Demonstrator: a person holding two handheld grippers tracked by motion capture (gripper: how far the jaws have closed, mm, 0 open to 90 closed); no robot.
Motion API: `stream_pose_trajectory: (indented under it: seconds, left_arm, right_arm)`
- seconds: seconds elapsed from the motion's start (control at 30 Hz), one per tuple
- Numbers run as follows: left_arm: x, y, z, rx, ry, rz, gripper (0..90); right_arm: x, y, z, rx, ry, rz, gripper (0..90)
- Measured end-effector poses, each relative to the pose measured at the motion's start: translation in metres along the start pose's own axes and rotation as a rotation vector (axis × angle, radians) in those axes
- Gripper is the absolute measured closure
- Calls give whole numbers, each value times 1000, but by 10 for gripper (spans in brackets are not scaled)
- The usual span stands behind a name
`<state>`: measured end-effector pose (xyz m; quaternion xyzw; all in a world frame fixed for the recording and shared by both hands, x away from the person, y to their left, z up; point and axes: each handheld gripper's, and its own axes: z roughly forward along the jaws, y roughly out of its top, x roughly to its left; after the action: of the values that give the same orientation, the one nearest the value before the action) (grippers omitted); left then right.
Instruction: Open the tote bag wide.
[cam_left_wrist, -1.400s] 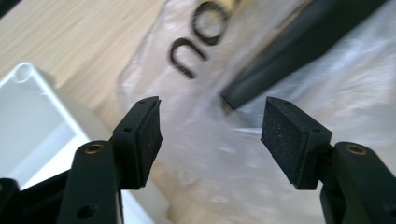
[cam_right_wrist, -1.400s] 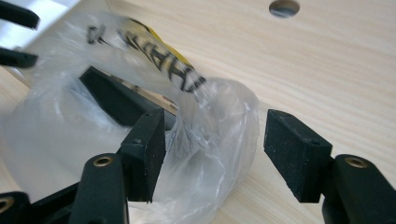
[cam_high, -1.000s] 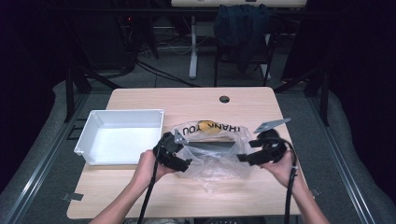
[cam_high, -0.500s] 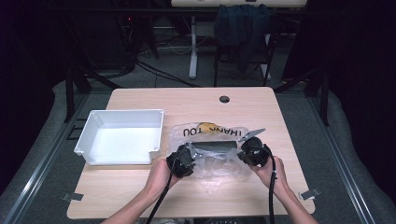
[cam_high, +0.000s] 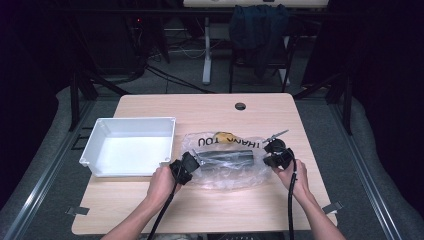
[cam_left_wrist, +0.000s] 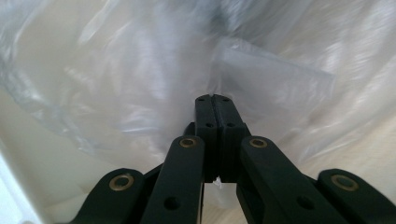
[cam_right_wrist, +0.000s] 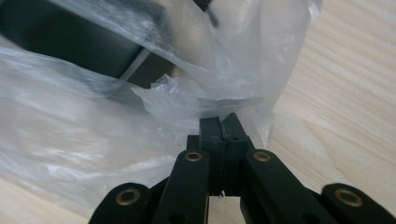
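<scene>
Both grippers have dropped toward the lower centre of the high view, the left gripper (cam_high: 192, 161) and right gripper (cam_high: 270, 152) having just closed on opposite edges of the clear plastic bag (cam_high: 225, 170) lying mid-table, so lifting it evenly seems next.

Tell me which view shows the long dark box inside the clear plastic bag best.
The high view: the long dark box lies whole inside the clear plastic bag. The right gripper view gives one dark corner behind film; the left gripper view only a pale blurred slab.
</scene>
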<state>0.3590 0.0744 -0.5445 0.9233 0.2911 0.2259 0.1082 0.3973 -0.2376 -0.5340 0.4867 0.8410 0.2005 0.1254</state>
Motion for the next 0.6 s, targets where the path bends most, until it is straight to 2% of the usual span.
stream_pose_trajectory:
  seconds: [0.07,0.17,0.27,0.33,0.47,0.5,0.53,0.6]
  left_arm:
    - [1,-1,5,16,8,-12,899]
    - [1,0,9,29,24,-1,900]
    - [-1,2,10,45,38,11,900]
    - [-2,2,12,54,39,16,899]
    - [-2,2,11,58,39,19,883]
    - [0,2,6,51,25,11,817]
    - [1,2,1,40,10,1,747]
    - [4,2,-10,13,-7,-16,645]
  right_arm:
    - [-4,-2,4,19,-14,3,900]
    - [-9,-6,6,48,-34,5,900]
    - [-12,-7,7,56,-74,-4,900]
    - [-13,-8,7,82,-99,-15,900]
    - [-12,-9,7,112,-94,-19,896]
    - [-11,-9,6,91,-86,-12,842]
    - [-12,-8,-1,90,-65,-11,738]
    - [-14,-7,-14,48,-32,2,634]
